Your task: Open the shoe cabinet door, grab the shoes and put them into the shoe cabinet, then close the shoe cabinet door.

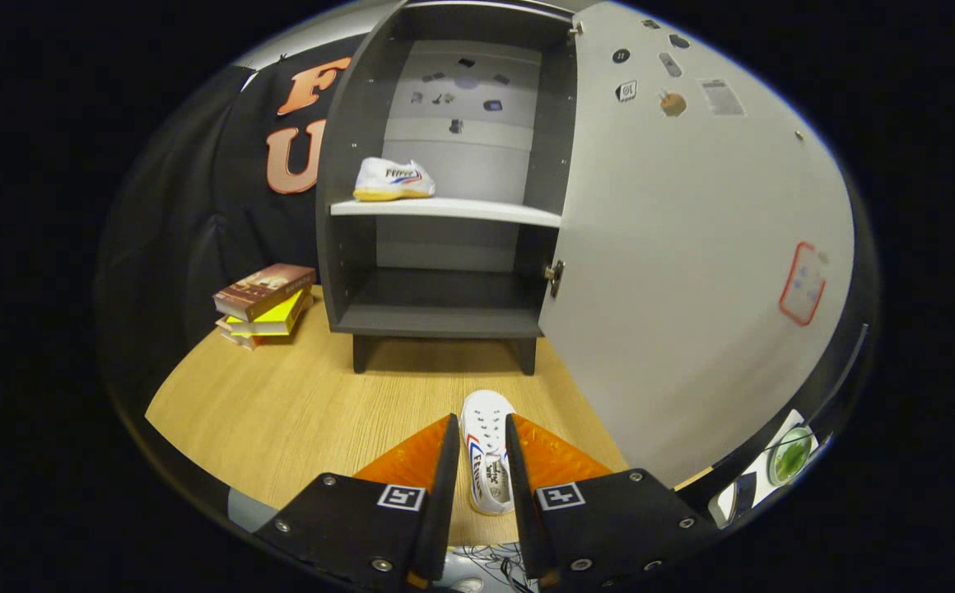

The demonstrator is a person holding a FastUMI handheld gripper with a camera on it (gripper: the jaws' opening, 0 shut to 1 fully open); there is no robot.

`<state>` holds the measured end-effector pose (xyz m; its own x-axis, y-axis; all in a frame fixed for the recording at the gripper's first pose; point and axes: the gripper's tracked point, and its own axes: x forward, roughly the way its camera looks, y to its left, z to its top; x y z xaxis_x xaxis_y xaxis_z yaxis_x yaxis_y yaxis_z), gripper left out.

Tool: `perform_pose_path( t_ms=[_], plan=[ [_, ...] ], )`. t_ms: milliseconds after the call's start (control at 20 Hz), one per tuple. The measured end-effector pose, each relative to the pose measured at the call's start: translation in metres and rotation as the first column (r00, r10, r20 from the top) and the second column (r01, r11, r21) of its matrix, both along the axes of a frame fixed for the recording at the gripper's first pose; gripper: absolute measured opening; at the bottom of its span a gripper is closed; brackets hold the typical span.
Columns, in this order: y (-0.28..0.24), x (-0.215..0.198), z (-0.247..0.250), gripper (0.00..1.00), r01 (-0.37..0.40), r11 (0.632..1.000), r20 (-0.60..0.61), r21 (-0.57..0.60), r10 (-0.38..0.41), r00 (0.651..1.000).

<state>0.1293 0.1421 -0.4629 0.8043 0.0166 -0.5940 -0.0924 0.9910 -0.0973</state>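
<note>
shoe gripped between fingers: side print blurred | shelf shoe: print blurred

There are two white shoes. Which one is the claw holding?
The shoe over the wooden table, toe pointing toward the cabinet. Both fingers of the claw press its sides. The other shoe sits alone on the cabinet's shelf.

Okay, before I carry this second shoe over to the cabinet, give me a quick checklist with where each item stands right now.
1. Cabinet door open: ok, swung wide to the right.
2. Shoe between the fingers: ok, the gripper has a finger against each side of it.
3. Grip firm enough to lift: cannot tell.
4. Room on the white shelf: ok, the first shoe sits at its left end, the rest is bare.
5. Bottom compartment free: ok.
6. Books out of the way: ok, stacked left of the cabinet.
</note>
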Motion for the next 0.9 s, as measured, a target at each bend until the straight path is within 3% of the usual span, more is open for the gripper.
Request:
perform_pose_path(
  t_ms=[350, 750, 850, 900],
  plan=[
    [0.002, 0.011, -0.094, 0.38, -0.012, 0.999, -0.176, -0.034, 0.006, 0.984],
    [-0.004, 0.023, -0.161, 0.37, -0.013, 0.997, -0.292, -0.079, -0.010, 0.956],
    [-0.005, 0.025, -0.170, 0.35, -0.011, 0.997, -0.311, -0.074, -0.013, 0.950],
    [-0.003, 0.025, -0.171, 0.28, -0.008, 0.998, -0.313, -0.057, -0.010, 0.950]
  ],
)
